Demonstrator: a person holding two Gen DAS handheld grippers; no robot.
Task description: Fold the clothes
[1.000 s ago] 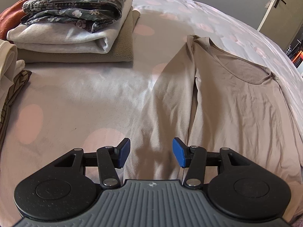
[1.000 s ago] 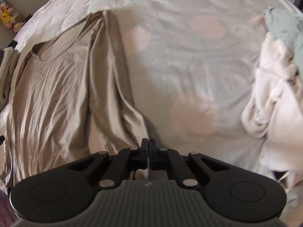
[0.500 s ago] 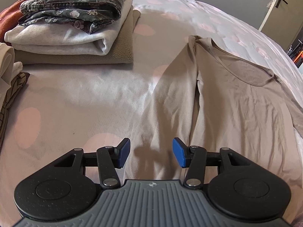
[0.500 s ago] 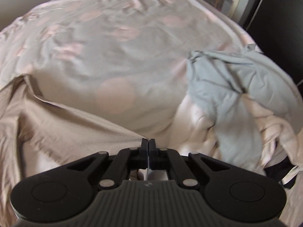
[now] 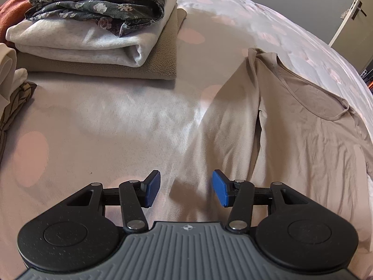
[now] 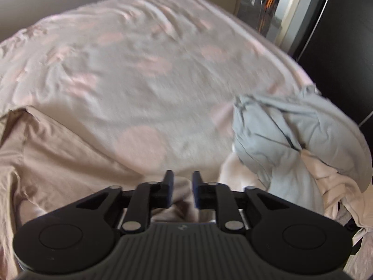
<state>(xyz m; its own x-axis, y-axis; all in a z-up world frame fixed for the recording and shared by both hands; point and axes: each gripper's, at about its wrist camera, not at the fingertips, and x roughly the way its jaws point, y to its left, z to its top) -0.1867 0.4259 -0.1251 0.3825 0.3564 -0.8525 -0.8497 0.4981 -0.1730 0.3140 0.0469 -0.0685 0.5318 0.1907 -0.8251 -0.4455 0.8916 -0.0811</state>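
A beige long-sleeved top (image 5: 303, 140) lies spread flat on the bed, neckline toward the far side. Its near sleeve (image 5: 223, 126) runs down toward my left gripper (image 5: 186, 189), which is open with the blue pads either side of the sleeve's lower end, holding nothing. In the right wrist view the top's other sleeve (image 6: 60, 158) lies stretched out to the left. My right gripper (image 6: 183, 190) is partly open just above the sleeve's end (image 6: 181, 191), with the cloth lying loose between the jaws.
A stack of folded clothes (image 5: 93, 35) sits at the far left of the bed, with more folded items (image 5: 9, 88) at the left edge. A heap of unfolded pale grey and cream garments (image 6: 303, 144) lies to the right. A door (image 5: 349, 23) is beyond.
My right gripper pulled the sleeve out to the right while shut on it, then opened and let it go. My left gripper stayed open and moved slightly forward.
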